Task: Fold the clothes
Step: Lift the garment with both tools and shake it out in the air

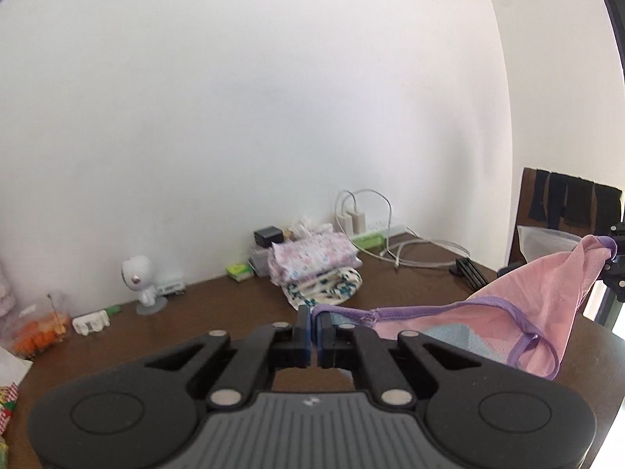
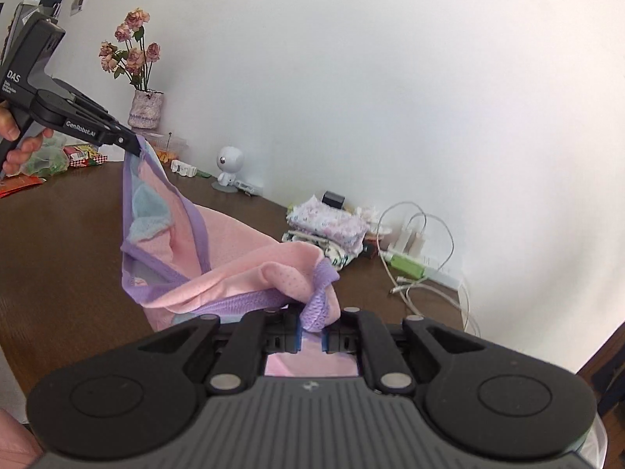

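Garment: pink mesh garment [image 2: 234, 273] with purple trim, suspended in the air between the two claws, above the brown worktop [image 2: 58, 254]; a pale blue patch is visible inside it.
Left claw: left claw [image 1: 315, 322] is drawn fully together, with the purple edge of the garment pinched at its tips; in the right wrist view it [image 2: 136, 148] is seen at upper left, gripped by a hand [image 2: 19, 148], with the garment hanging from its tip.
Right claw: right claw [image 2: 312, 332] is nearly closed, clamped on a bunched fold of purple trim; in the left wrist view it [image 1: 615, 258] is seen at the right edge, holding the far corner of the garment.
Span: the cloth is stretched loosely between the two grips, sagging in the middle.
Folded stack: folded floral clothes [image 1: 312, 262] are piled on the worktop near the wall, well apart from the held garment.
Figurine: small white figurine [image 1: 142, 281] is stood by the wall, left of the folded stack.
Cables: white chargers and cables [image 1: 375, 226] are laid along the wall, right of the stack.
Vase: vase of dried roses [image 2: 144, 109] is placed at the far end of the worktop.
Backdrop: plain white wall [image 1: 273, 97].
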Available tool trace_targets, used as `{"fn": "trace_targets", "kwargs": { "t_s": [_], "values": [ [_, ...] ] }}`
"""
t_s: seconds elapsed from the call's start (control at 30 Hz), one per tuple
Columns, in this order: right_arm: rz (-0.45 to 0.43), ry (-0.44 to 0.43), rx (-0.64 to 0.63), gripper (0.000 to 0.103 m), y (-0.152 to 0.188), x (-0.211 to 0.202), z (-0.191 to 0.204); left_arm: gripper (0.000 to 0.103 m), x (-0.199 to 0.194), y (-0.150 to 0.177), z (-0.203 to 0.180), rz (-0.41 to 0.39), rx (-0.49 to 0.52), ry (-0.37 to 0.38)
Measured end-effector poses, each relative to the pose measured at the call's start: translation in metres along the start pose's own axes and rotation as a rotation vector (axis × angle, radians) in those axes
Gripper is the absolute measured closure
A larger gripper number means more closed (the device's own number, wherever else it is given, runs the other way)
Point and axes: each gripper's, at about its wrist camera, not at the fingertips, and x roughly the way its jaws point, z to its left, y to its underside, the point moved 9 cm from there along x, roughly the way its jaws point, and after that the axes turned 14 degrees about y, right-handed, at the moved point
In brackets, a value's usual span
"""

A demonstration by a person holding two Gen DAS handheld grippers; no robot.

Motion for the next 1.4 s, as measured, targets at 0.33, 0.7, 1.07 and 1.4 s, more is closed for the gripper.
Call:
{"fn": "trace_targets", "kwargs": {
  "t_s": [0.33,0.7,1.07,1.4],
  "values": [
    [0.041,-0.024,-0.048,0.096,-0.088,0.114,0.006,0.101,0.055,-0.028,0.092,0.071,-0.154,-0.101],
    [-0.251,0.272,-0.069,0.096,-0.309,0.131,-0.049,0.100,-0.005,-0.230,0.148,-0.294,-0.075,-0.273],
    [-0.106,-0.010,-0.237,0.096,-0.175,0.101,0.035,0.096,0.014,-0.051,0.115,0.068,-0.055,-0.209],
    [0.278,-0.293,-0.185,0.096,0.055,0.074,0.138,0.095,0.053,0.156,0.072,0.393,-0.260,-0.033]
  ]
}}
